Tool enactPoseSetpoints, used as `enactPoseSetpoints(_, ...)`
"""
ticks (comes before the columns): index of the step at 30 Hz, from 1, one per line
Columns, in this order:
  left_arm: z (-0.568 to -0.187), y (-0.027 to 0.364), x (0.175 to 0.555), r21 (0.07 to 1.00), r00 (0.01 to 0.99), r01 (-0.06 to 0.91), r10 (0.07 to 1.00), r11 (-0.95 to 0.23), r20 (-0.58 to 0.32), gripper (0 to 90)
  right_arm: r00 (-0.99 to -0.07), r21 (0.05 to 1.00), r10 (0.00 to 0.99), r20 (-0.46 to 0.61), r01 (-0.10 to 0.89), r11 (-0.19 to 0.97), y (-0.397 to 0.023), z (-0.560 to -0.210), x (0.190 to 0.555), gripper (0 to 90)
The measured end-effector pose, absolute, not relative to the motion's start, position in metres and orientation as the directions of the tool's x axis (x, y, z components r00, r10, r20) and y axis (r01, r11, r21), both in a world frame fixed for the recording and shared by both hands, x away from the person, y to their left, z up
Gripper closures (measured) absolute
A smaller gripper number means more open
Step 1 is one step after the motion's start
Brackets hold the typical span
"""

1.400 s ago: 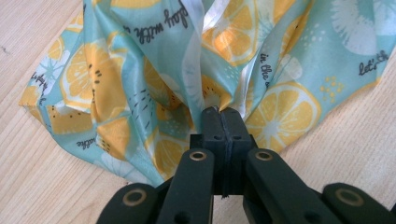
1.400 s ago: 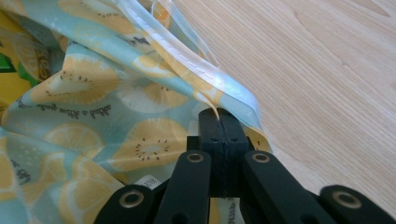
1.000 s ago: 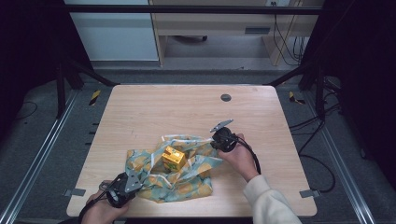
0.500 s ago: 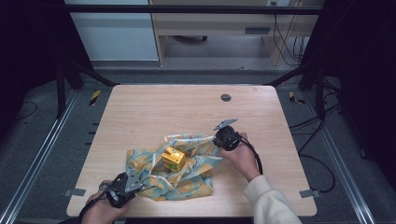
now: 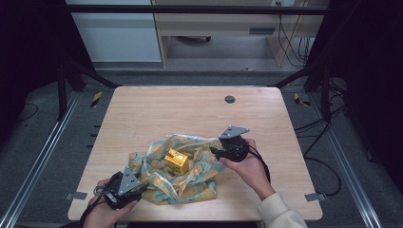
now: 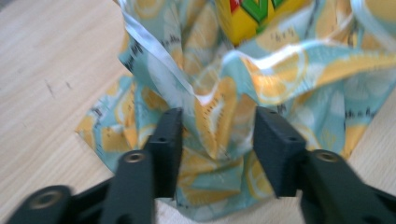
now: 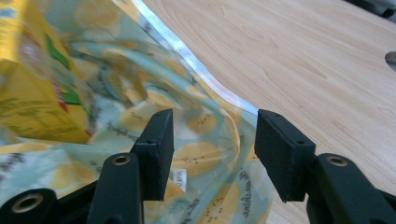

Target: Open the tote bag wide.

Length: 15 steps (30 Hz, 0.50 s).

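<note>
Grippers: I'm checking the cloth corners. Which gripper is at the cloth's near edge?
The left gripper, at the cloth's near-left corner; the right gripper is at its far-right side.

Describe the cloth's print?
Light teal cloth with yellow-orange lemon slices and a white edge; clearest in the left gripper view.

Your desk [image 5: 190, 114] is a light wood-grain top with rounded corners and a small dark round grommet [image 5: 230, 99] set near its far edge. It stands on a grey carpeted floor [image 5: 43, 156], flanked by metal rails [image 5: 28, 183] running along both sides. Black frame struts [image 5: 71, 71] angle down at the far corners, with yellow-and-black striped tape [image 5: 96, 98] marking their feet. Beyond the desk you have a pale cabinet panel [image 5: 114, 35] and a wooden shelf unit [image 5: 214, 23], with black cables [image 5: 285, 42] hanging at its right. The edges of the room fall into darkness.
</note>
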<state>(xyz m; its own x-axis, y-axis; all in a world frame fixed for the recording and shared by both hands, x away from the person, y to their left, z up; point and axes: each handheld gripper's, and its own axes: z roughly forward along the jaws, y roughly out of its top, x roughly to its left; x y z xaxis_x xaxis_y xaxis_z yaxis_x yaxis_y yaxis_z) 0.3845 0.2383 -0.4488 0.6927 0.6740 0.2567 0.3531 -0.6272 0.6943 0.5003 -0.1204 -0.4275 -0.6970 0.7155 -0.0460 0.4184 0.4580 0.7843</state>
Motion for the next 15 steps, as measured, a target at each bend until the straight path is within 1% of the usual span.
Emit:
enactPoseSetpoints(2,-0.442,0.240,0.384,0.731,0.679,0.341,0.692,-0.592,0.244,47.4,-0.698,0.794,0.716,-0.036,0.415,0.444,-0.121,-0.423,0.496,44.9)
enactPoseSetpoints(5,-0.430,0.244,0.385,0.786,0.657,0.323,0.723,-0.527,0.215,47.4,-0.711,0.814,0.703,-0.012,0.401,0.420,-0.120,-0.417,0.487,46.3)
enactPoseSetpoints(7,-0.423,0.246,0.392,0.803,0.644,0.319,0.737,-0.503,0.205,47.3,-0.724,0.814,0.690,-0.014,0.393,0.428,-0.116,-0.415,0.482,46.6)
enactPoseSetpoints(11,-0.415,0.243,0.410,0.801,0.622,0.320,0.750,-0.505,0.224,44.9,-0.751,0.805,0.660,-0.020,0.380,0.456,-0.109,-0.414,0.472,46.4)
enactPoseSetpoints(15,-0.412,0.234,0.432,0.771,0.621,0.337,0.743,-0.540,0.249,40.5,-0.760,0.803,0.650,-0.016,0.377,0.461,-0.109,-0.411,0.464,46.1)
